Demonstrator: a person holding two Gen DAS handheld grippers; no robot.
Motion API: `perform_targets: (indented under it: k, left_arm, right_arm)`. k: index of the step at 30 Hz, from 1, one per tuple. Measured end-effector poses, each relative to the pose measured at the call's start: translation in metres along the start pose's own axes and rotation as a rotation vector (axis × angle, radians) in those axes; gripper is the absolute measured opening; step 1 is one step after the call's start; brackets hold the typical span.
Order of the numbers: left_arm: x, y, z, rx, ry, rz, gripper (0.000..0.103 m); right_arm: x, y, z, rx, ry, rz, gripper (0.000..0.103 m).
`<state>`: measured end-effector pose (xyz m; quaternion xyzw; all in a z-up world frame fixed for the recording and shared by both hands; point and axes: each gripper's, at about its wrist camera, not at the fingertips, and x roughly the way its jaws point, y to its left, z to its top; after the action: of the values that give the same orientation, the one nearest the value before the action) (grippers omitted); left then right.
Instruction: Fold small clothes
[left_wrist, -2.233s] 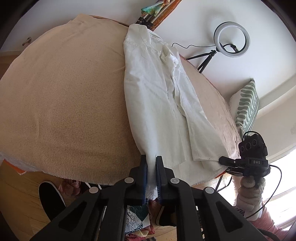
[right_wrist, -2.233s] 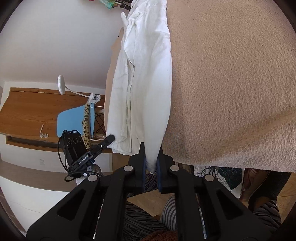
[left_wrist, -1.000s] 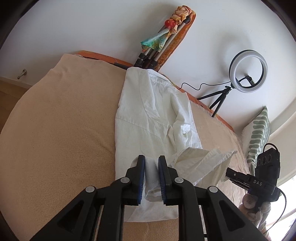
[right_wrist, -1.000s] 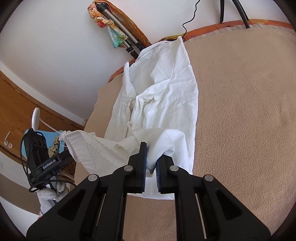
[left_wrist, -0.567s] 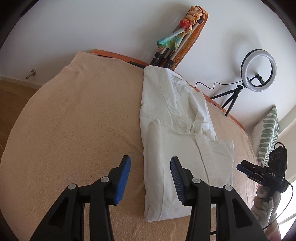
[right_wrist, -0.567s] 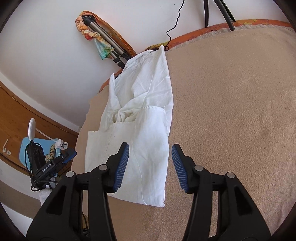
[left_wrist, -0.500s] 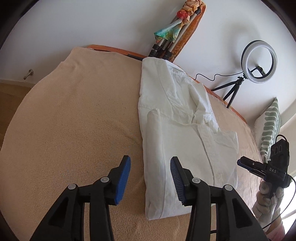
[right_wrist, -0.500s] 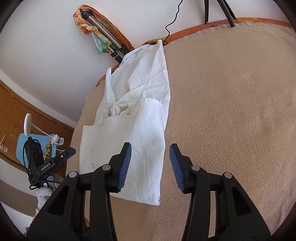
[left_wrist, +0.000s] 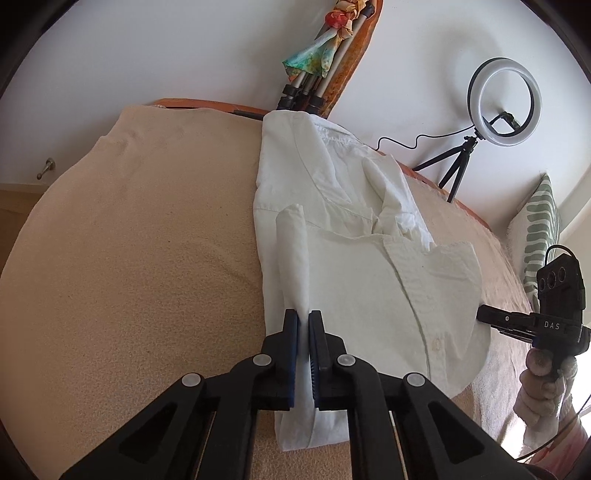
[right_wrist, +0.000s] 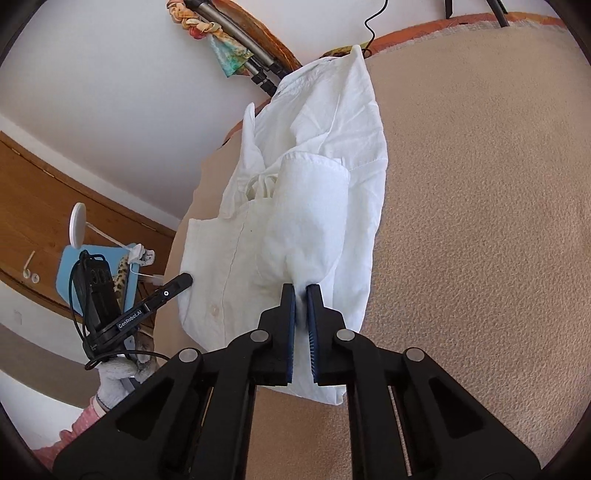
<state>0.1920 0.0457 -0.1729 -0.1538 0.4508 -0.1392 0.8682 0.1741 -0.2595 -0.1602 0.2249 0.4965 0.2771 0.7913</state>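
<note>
Home bedroom: blanketed bed, striped pillow, ring light.

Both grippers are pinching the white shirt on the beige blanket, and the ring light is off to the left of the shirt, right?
Not quite: in the left wrist view the ring light stands to the right of the white shirt. The rest holds: left gripper and right gripper each pinch the shirt on the beige blanket.

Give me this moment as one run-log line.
stage: second fold | left gripper: just closed on white shirt | right gripper: just closed on shirt | surface: beige blanket
</note>
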Motion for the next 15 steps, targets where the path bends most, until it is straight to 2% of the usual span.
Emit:
perform_targets:
  k: [2,4,6,8,11,12,13,15]
  left_arm:
    - [0.002,0.002,0.001,-0.006,-0.001,-0.015,0.018]
    - [0.001,-0.002,0.005,0.017,-0.011,-0.018,0.039]
    - [0.003,-0.006,0.011,0.047,-0.029,-0.014,0.048]
    - [0.009,-0.009,0.017,0.067,-0.022,-0.014,0.045]
    - [0.021,-0.011,0.018,0.082,0.001,-0.024,0.012]
    - [0.021,-0.010,0.017,0.084,-0.004,-0.026,0.007]
    - [0.020,-0.008,0.017,0.076,-0.009,-0.042,0.006]
    - [0.012,-0.002,0.019,0.055,-0.042,-0.093,0.004]
  right_arm:
    - [-0.001,0.000,0.001,-0.041,0.013,-0.022,0.011]
    - [-0.004,0.003,0.002,-0.071,0.003,-0.028,0.018]
    - [-0.006,0.008,0.005,-0.117,-0.016,-0.052,0.020]
    - [-0.002,0.009,0.008,-0.145,-0.017,-0.064,0.020]
    - [0.006,0.002,0.010,-0.137,-0.004,-0.021,0.020]
    - [0.007,-0.004,0.010,-0.106,0.010,0.024,0.018]
    - [0.006,-0.012,0.009,-0.053,0.023,0.108,0.011]
    - [0.001,-0.030,0.008,0.056,0.031,0.327,0.007]
